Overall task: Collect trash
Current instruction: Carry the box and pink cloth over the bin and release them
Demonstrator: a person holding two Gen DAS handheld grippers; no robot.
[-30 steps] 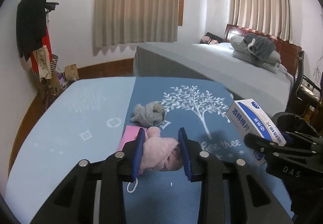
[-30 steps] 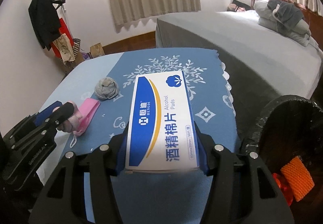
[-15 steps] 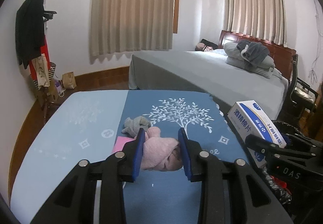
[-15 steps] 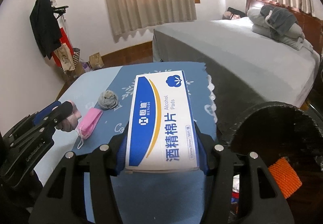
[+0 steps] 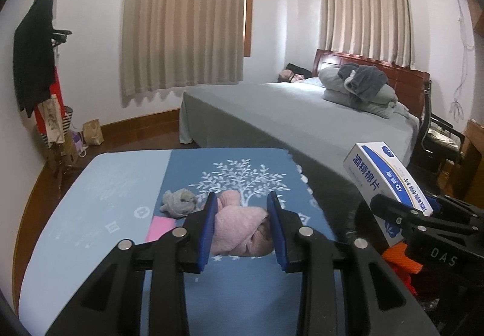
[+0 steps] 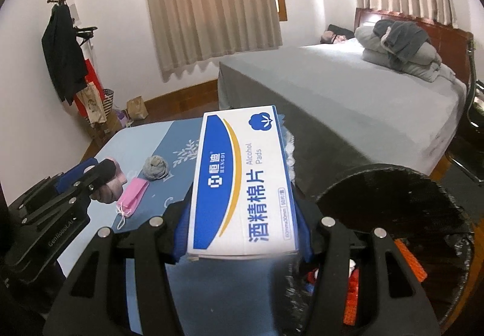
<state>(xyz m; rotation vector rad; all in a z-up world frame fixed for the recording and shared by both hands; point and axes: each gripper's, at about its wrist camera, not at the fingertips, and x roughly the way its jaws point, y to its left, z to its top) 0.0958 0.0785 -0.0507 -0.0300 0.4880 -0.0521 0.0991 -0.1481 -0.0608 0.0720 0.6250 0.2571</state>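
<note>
two tongs are seen. the left tongs (image 5: 242, 227) are closed narrowly on one pink cloth bundle (image 5: 240, 231), which is pressed between the blue pads and held above the surface (image 5: 99, 200). the right tongs (image 6: 242, 233) are about half open and are clamped on one white and blue box of alcohol pads (image 6: 242, 181), held by its two long sides.

on the surface two things are left: one grey crumpled cloth (image 6: 155, 167) and one pink face mask (image 6: 133, 198), lying near each other by the white tree print. the rest of the blue cover is free, mostly on its pale left part.

one black trash bin (image 6: 393, 181) is seen just beside the right edge of the surface, under the right tongs; orange and red things are seen inside. one bed (image 5: 302, 115) is placed behind the far edge.
</note>
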